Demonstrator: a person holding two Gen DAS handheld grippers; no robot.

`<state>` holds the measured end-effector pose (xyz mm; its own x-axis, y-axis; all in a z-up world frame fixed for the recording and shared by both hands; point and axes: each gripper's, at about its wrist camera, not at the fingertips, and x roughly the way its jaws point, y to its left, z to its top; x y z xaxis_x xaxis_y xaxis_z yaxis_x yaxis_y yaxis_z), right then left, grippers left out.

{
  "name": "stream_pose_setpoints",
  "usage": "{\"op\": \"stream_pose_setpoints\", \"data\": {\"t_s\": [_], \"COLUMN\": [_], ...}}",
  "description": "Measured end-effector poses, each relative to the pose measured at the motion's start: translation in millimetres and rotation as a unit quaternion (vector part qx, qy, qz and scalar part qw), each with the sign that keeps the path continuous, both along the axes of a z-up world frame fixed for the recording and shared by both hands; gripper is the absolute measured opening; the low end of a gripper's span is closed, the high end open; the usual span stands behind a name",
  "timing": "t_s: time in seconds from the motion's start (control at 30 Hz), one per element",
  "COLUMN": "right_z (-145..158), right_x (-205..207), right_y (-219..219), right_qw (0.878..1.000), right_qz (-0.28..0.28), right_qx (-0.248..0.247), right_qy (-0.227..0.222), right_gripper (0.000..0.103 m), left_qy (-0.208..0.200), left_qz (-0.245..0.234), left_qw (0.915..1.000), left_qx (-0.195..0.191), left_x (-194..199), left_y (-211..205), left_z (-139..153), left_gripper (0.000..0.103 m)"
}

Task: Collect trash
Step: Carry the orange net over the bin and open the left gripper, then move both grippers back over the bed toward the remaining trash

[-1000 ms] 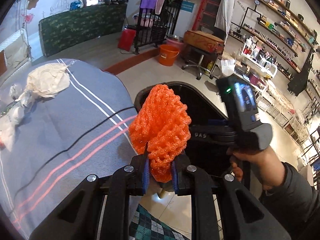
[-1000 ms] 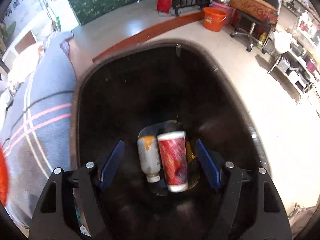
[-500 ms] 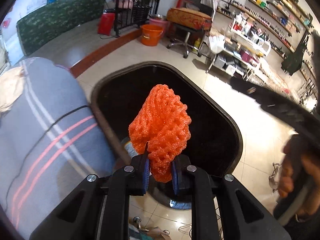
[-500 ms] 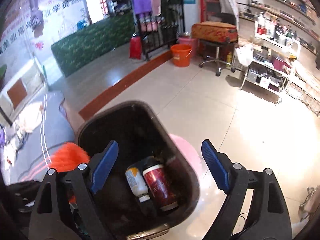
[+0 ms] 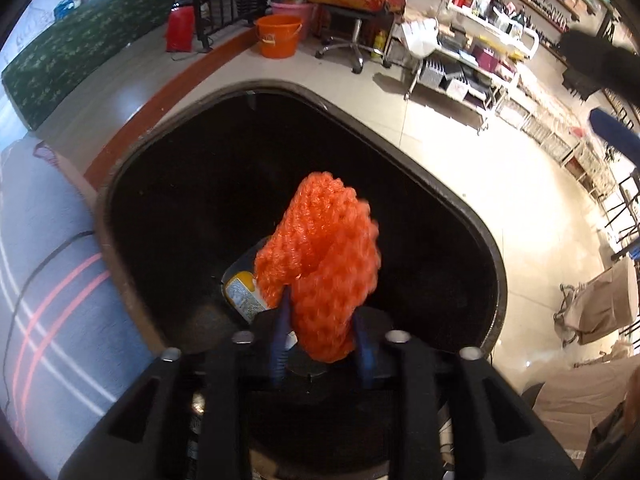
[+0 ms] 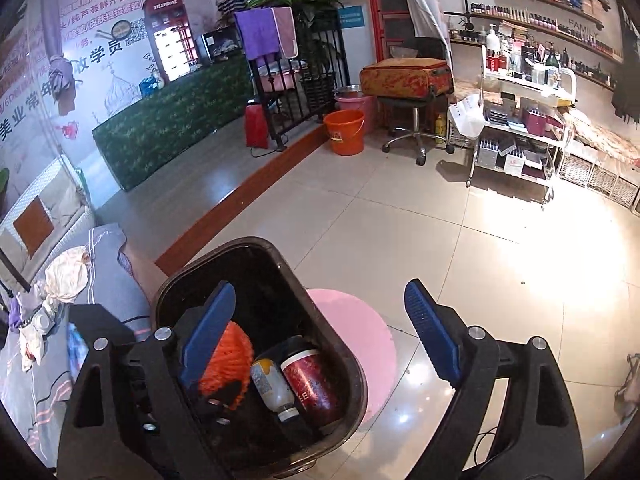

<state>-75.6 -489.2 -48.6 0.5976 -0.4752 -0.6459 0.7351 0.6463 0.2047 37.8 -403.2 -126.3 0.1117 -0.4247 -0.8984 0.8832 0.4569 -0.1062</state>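
While its jaws have just been opening, the left gripper hangs over the bin, the orange net loose between them. The right gripper gapes empty above the bin's bottle and cup.

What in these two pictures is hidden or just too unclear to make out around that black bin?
- Bin floor: in the left wrist view the orange foam net covers most of the black bin; only a corner of the bottle shows.
- Net's grip: the net is blurred between the left gripper whose jaws have just been opening; contact with the pads is unclear.
- Red cup: label too small to read, right wrist view.
- Right gripper: open, holding nothing.
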Motion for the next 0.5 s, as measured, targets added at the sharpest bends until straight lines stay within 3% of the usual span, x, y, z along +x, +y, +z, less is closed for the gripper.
{"op": "stream_pose_setpoints", "data": {"t_s": [0.07, 0.2, 0.5], "right_z": [1, 3, 7], "right_x": [-2, -5, -7], "right_y": [-1, -5, -15], "right_qw": [1.000, 1.000, 0.999], "right_qz": [-0.004, -0.012, -0.013], "right_qx": [0.000, 0.001, 0.014], "right_qy": [-0.002, -0.010, -0.026], "right_gripper": [0.086, 0.089, 0.094], "left_qy": [-0.004, -0.011, -0.008], "left_qz": [-0.002, -0.015, -0.012], "left_qw": [1.0000, 0.9998, 0.9996], "left_qx": [0.003, 0.001, -0.024], "left_x": [-3, -9, -13], "left_y": [-2, 1, 16], "left_z": [-2, -2, 13], "left_gripper": [0.065, 0.079, 0.088]}}
